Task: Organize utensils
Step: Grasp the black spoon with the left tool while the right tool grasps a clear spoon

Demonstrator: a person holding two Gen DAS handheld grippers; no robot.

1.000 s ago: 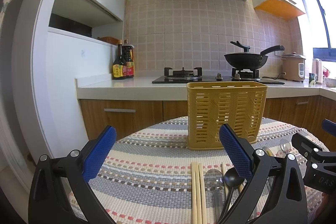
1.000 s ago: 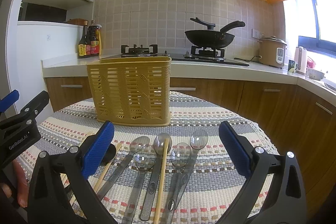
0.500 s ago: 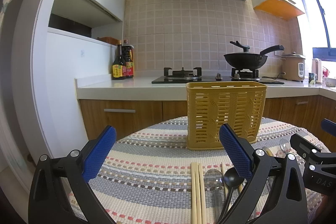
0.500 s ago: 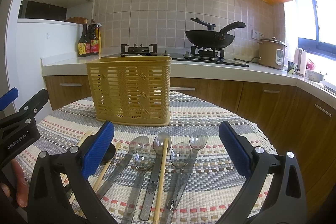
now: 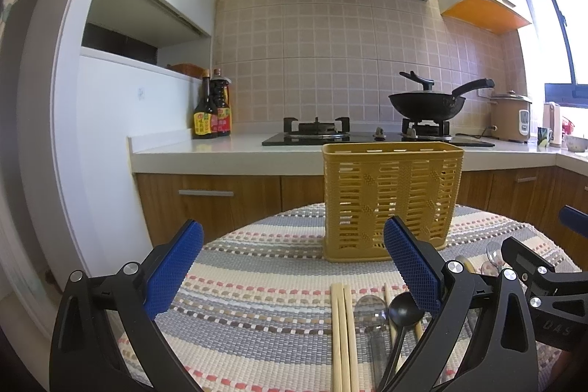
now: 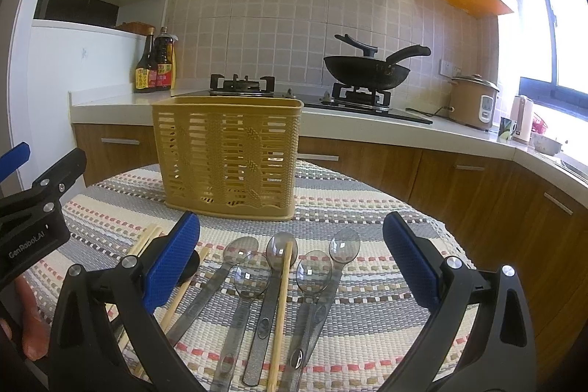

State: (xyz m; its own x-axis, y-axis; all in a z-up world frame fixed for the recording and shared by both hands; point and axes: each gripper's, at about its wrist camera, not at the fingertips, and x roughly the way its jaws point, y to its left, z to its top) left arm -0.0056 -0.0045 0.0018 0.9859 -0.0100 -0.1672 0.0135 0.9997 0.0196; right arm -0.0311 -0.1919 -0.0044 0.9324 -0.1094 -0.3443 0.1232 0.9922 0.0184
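Note:
A yellow slotted utensil basket stands upright on the striped round table, empty as far as I can see. In front of it lie several clear plastic spoons, a black spoon and wooden chopsticks; one chopstick lies across the spoons. My left gripper is open and empty above the table, left of the utensils. My right gripper is open and empty, hovering over the clear spoons. Each gripper shows at the edge of the other's view.
The table wears a striped woven cloth. Behind it runs a kitchen counter with a gas stove, a black wok, sauce bottles and a rice cooker. Wooden cabinets stand below.
Both grippers have drifted only slightly; the right wrist view has shifted a little. The utensils and basket have not moved.

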